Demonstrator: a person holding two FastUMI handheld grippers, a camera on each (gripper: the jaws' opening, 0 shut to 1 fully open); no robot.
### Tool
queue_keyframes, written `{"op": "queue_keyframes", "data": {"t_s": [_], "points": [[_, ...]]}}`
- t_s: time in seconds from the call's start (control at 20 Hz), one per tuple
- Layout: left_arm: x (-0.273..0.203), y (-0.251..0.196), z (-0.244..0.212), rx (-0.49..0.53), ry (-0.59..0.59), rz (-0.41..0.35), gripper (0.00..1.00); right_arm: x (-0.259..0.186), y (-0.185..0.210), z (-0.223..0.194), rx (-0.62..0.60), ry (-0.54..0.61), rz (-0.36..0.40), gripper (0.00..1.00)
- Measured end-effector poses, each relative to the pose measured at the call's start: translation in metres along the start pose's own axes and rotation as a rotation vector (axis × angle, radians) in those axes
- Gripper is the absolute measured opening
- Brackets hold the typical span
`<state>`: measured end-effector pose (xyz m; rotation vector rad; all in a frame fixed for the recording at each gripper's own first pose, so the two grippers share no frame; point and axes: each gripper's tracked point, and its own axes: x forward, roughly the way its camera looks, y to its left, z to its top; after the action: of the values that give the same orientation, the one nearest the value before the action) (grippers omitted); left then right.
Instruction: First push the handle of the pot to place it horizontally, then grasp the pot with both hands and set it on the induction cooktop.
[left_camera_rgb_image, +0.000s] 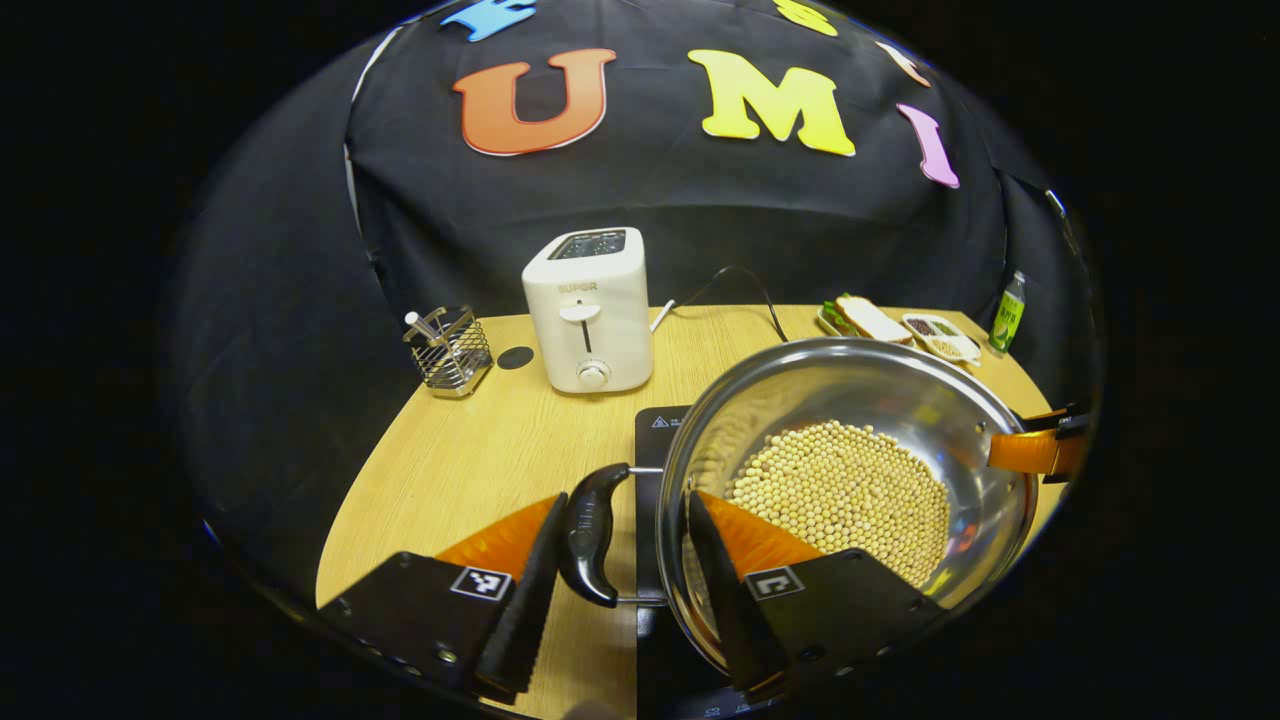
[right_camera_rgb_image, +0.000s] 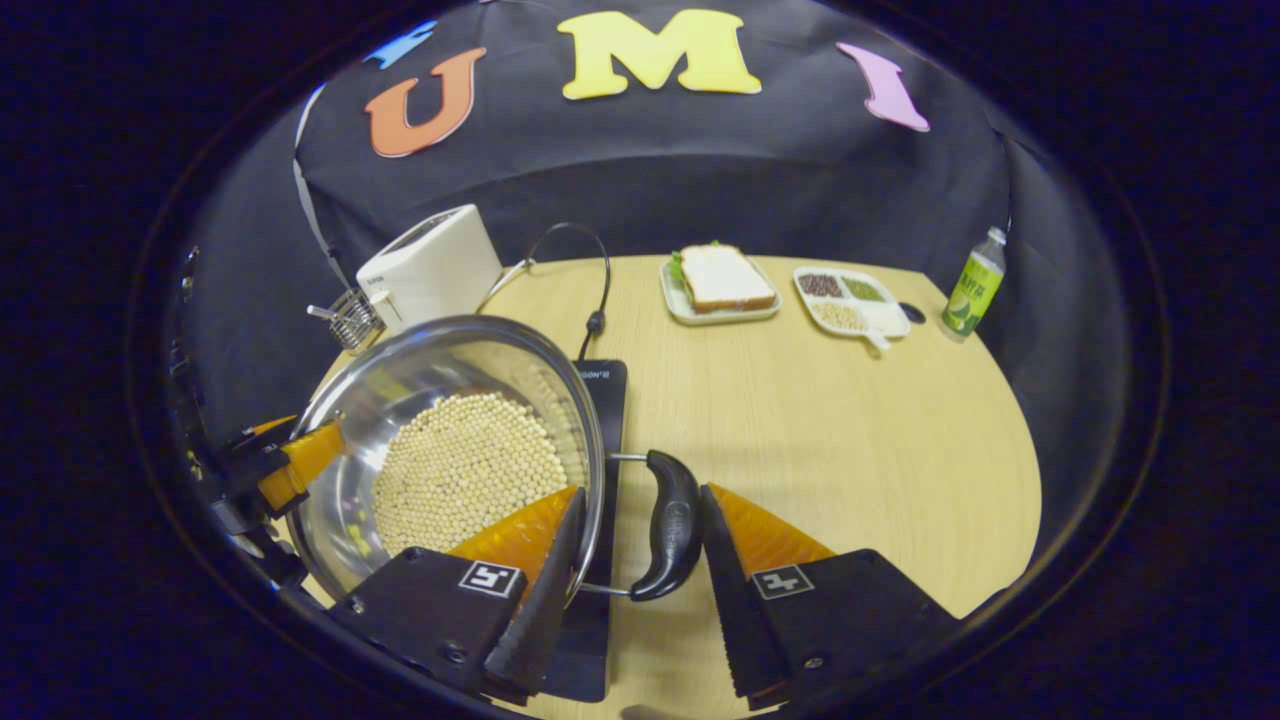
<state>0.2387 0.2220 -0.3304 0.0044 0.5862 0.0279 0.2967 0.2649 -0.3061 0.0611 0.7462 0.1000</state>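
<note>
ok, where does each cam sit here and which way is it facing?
Left gripper view: rides the left gripper, facing the booth wall over the pot; its fingers straddle the pot's left handle.
Right gripper view: rides the right gripper, same heading; its fingers straddle the right handle.
Shared: pot, cooktop, toaster, sandwich plate.

Free room: the worktop (right_camera_rgb_image: 850, 450) right of the pot (right_camera_rgb_image: 440, 450) is open wood up to the far edge. Far edge obstacles, well apart from the pot: sandwich plate (right_camera_rgb_image: 720, 285), divided dish (right_camera_rgb_image: 850, 300), bottle (right_camera_rgb_image: 972, 285). Far left: toaster (left_camera_rgb_image: 590, 310) and wire caddy (left_camera_rgb_image: 450, 352), with its cord (right_camera_rgb_image: 590, 290) trailing toward the cooktop (right_camera_rgb_image: 600, 400). Left front worktop beside the pot's left handle (left_camera_rgb_image: 592, 535) is open. Pot blocks the centre, each claw straddling wall and handle.
</note>
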Motion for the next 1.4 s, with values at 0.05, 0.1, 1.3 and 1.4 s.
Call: {"op": "queue_keyframes", "data": {"t_s": [0.05,0.1,1.3,1.4], "points": [[-0.005,0.008,0.012,-0.001,-0.045,0.031,0.73,-0.006,-0.001,0.008,-0.03,-0.034,0.004,0.72],[-0.01,0.01,0.013,0.0,-0.06,0.047,0.79,-0.008,0.001,0.008,-0.05,-0.047,0.012,0.82],[-0.247,-0.177,0.14,0.059,-0.406,0.048,0.94,-0.259,-0.161,0.077,-0.084,-0.451,0.051,1.0],[-0.275,-0.201,0.156,0.048,-0.449,0.054,0.95,-0.293,-0.191,0.085,-0.076,-0.504,0.039,1.0]]}}
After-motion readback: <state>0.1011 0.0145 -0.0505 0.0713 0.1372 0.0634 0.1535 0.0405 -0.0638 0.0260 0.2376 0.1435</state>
